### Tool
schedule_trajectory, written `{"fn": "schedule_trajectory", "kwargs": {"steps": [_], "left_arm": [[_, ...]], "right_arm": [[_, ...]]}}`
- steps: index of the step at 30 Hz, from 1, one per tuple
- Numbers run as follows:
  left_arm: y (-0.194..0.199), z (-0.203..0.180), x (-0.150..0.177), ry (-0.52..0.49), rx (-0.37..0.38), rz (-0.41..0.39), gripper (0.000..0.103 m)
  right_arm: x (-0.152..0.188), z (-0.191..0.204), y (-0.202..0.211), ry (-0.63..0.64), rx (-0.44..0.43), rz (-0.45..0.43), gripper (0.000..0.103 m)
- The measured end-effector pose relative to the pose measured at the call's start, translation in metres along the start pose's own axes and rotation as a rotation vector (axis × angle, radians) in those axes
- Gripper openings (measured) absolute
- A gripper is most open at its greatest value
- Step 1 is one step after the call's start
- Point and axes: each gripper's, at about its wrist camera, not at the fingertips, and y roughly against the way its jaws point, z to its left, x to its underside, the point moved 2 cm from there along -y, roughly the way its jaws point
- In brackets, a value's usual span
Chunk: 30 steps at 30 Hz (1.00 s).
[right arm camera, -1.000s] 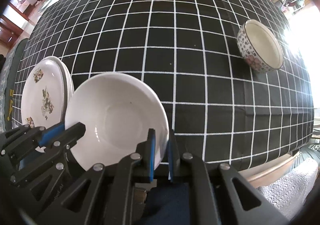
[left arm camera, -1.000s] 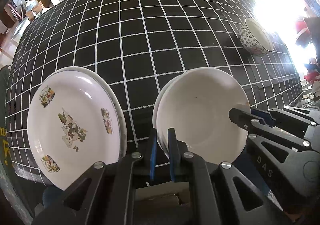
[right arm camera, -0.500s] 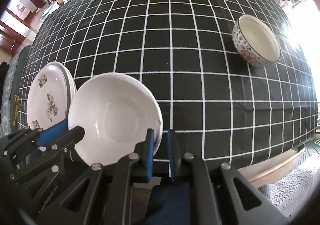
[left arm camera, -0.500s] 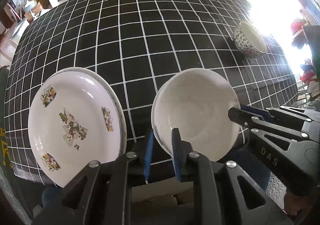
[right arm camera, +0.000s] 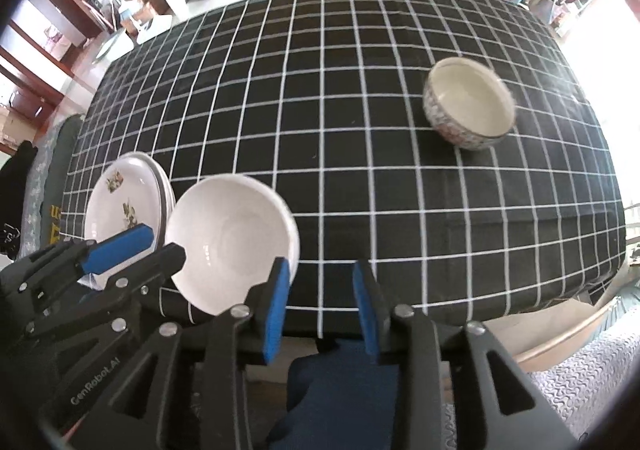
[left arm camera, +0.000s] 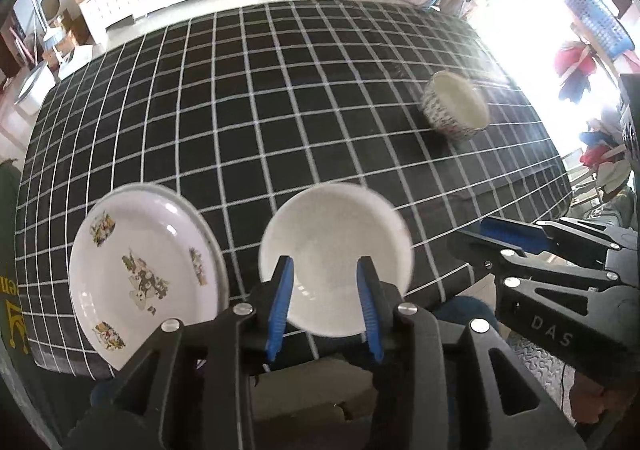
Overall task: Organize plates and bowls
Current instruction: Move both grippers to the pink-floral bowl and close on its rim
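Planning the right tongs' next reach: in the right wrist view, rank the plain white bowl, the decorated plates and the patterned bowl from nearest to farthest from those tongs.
1. Plain white bowl, just left of the right tongs, near the table edge.
2. Decorated plates, further left, behind the left tongs.
3. Patterned bowl, far right.

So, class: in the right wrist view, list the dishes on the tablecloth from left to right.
Printed plates → white bowl → patterned bowl.
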Motion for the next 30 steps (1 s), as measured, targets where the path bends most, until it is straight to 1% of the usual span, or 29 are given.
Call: {"fn": "schedule_trajectory", "kwargs": {"steps": [3,9,14,19,25,30], "left_arm": [[0.005,-0.014,-0.008,-0.017,0.007,-0.017,0.035],[0.013,-0.048,-0.029,-0.06,0.024,-0.04,0.036],[0.015,-0.074,-0.047,-0.099,0.03,-0.049,0.036],[0.007,-0.096,-0.065,-0.124,0.001,-0.05,0.037],[-0.01,-0.112,-0.092,-0.115,0.002,-0.03,0.037],[-0.03,-0.116,-0.117,-0.086,0.019,-0.008,0.037]], "right_arm": [[-0.002,-0.016,0.013,-0.013,0.006,-0.023,0.039],[-0.014,-0.05,0.04,-0.05,0.017,-0.06,0.04],[-0.028,-0.073,0.054,-0.068,0.021,-0.091,0.04],[-0.04,-0.093,0.051,-0.078,0.012,-0.088,0.041],[-0.054,-0.124,0.031,-0.114,0.025,-0.048,0.041],[-0.068,-0.145,0.023,-0.132,0.047,-0.052,0.041]]}}
